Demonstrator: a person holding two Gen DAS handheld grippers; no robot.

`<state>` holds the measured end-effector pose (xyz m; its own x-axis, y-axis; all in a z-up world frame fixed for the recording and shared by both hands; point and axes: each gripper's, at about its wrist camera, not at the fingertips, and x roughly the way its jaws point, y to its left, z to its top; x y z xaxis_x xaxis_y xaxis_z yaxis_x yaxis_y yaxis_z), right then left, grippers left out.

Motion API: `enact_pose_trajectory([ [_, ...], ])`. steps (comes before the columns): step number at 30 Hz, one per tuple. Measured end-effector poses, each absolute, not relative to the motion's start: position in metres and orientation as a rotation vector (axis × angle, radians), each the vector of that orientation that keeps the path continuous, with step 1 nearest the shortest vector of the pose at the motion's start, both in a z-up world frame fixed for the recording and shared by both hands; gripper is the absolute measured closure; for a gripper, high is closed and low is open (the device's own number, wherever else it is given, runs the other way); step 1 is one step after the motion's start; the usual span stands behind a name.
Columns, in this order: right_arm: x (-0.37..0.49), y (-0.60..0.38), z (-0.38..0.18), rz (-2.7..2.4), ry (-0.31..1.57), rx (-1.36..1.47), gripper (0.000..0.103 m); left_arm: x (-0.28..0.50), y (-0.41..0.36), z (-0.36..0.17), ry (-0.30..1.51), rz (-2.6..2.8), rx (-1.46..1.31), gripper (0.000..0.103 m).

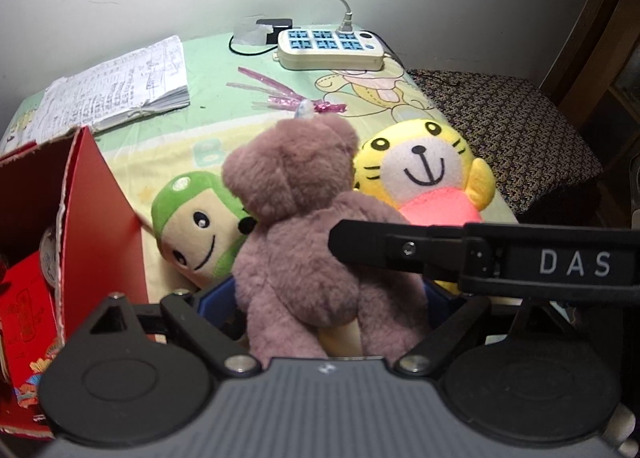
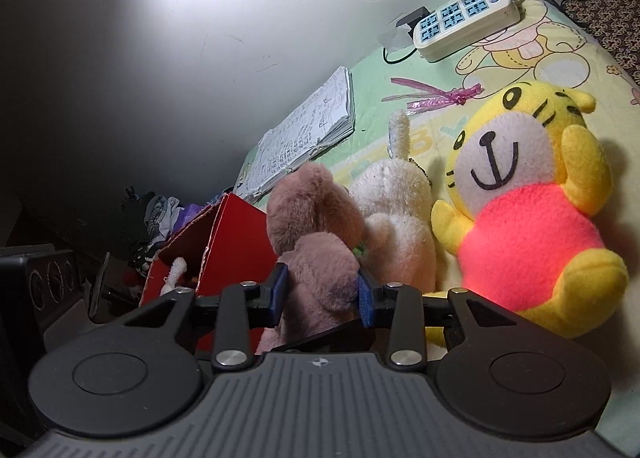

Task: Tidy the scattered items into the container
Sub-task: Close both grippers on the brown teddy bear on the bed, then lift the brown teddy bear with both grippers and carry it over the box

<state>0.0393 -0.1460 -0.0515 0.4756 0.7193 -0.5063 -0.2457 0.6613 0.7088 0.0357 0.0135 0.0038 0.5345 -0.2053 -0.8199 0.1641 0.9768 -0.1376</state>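
Two hand-held grippers [image 1: 332, 298] [image 2: 322, 292] hiding brown bear's [image 1: 304, 226] legs.

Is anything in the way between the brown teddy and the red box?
Nothing visible blocks it. The brown teddy is clamped by the right gripper, and the red box stands open just to its left. The green doll lies lower down on the sheet, beside the box wall.

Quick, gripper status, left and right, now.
Left gripper: shut on the mauve teddy bear, fingers around its lower body.
Right gripper: shut on the same mauve teddy bear, blue fingers pressing its sides.
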Motion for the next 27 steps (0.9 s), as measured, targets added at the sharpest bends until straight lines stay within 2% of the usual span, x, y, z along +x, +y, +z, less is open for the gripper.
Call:
enact_pose_trajectory([
  [13, -0.022, -0.143, -0.028, 0.619, 0.869, 0.616, 0.065, -0.026, 0.018, 0.030, 0.929, -0.344, -0.045, 0.014],
  [27, -0.056, -0.069, 0.003, 0.774, 0.851, 0.611, 0.067, -0.083, 0.104, 0.073, 0.852, -0.359, -0.076, 0.015],
])
